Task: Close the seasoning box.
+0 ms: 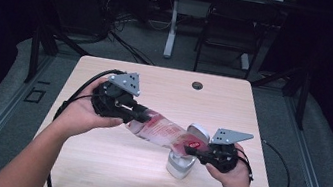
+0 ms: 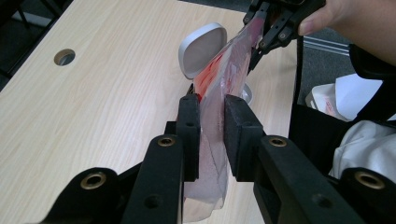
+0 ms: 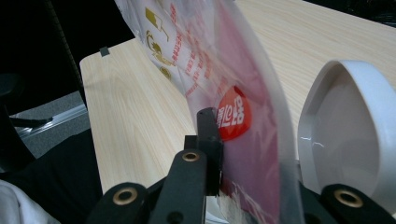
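— What are your jaws doing right now?

— My left gripper [image 2: 211,135] is clamped on one end of a plastic pouch [image 1: 166,133], the film pinched flat between both pads. My right gripper [image 1: 199,153] bites the other end; in the right gripper view one finger [image 3: 208,135] presses the film by the red round label [image 3: 232,119], and the far jaw is hidden behind the film, so I judge it closed on the pouch rather than see it.

— Why hold it at both ends?

— I think it is to keep the limp pouch stretched taut between my hands, off the table [image 1: 92,163]. One grip alone would let it sag and fold.

— Where does that put the pouch?

— In the high view it spans from about nine o'clock to three o'clock, dipping toward the right. Its right end hangs just over a white device with a raised oval lid [image 1: 198,131].

— And that device?

— It stands on the table at roughly four o'clock from the centre, its base [image 1: 179,165] under my right hand [image 1: 230,172]. I judge I am lining the pouch edge up with it; I cannot tell if they touch.

— Anything farther out?

— A cable hole [image 1: 197,85] at twelve o'clock, well apart.
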`<state>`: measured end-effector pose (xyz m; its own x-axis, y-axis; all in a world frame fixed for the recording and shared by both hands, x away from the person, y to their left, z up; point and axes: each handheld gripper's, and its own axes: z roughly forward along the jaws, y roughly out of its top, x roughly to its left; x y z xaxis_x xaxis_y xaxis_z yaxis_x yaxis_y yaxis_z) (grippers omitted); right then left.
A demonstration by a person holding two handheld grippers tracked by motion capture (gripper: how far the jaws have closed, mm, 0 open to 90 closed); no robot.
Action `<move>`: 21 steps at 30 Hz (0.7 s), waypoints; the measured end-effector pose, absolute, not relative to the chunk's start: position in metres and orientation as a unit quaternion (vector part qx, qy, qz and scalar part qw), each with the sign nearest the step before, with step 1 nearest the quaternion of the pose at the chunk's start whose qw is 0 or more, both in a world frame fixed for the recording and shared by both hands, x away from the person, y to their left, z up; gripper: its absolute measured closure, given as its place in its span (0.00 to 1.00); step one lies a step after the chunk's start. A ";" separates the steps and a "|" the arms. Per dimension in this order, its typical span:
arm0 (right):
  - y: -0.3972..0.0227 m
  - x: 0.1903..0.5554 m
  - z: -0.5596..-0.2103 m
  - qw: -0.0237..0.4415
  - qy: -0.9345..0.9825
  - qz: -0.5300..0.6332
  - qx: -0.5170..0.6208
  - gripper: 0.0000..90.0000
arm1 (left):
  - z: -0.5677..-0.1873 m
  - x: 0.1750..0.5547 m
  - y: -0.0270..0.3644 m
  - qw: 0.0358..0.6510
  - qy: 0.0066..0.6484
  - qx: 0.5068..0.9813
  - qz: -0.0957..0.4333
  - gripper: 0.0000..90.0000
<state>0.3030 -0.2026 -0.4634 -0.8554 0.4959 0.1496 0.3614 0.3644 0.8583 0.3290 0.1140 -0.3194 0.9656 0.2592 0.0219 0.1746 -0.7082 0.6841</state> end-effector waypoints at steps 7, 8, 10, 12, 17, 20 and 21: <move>-0.202 0.302 -0.461 0.071 0.822 0.502 0.260 0.99 | -0.321 0.329 0.118 0.365 0.122 0.921 0.057 0.86; -0.202 0.301 -0.460 0.072 0.822 0.503 0.259 0.99 | -0.322 0.329 0.118 0.366 0.122 0.921 0.057 0.86; -0.203 0.301 -0.459 0.074 0.821 0.503 0.259 0.99 | -0.324 0.329 0.121 0.370 0.124 0.919 0.055 0.86; -0.202 0.300 -0.458 0.077 0.821 0.504 0.258 0.99 | -0.327 0.329 0.123 0.371 0.129 0.918 0.055 0.86; -0.201 0.300 -0.457 0.077 0.820 0.506 0.257 0.99 | -0.331 0.329 0.129 0.372 0.133 0.917 0.052 0.86; -0.200 0.299 -0.456 0.080 0.819 0.507 0.255 0.99 | -0.332 0.329 0.132 0.374 0.136 0.916 0.051 0.86; -0.200 0.299 -0.456 0.082 0.819 0.508 0.254 0.99 | -0.333 0.329 0.133 0.374 0.137 0.916 0.051 0.86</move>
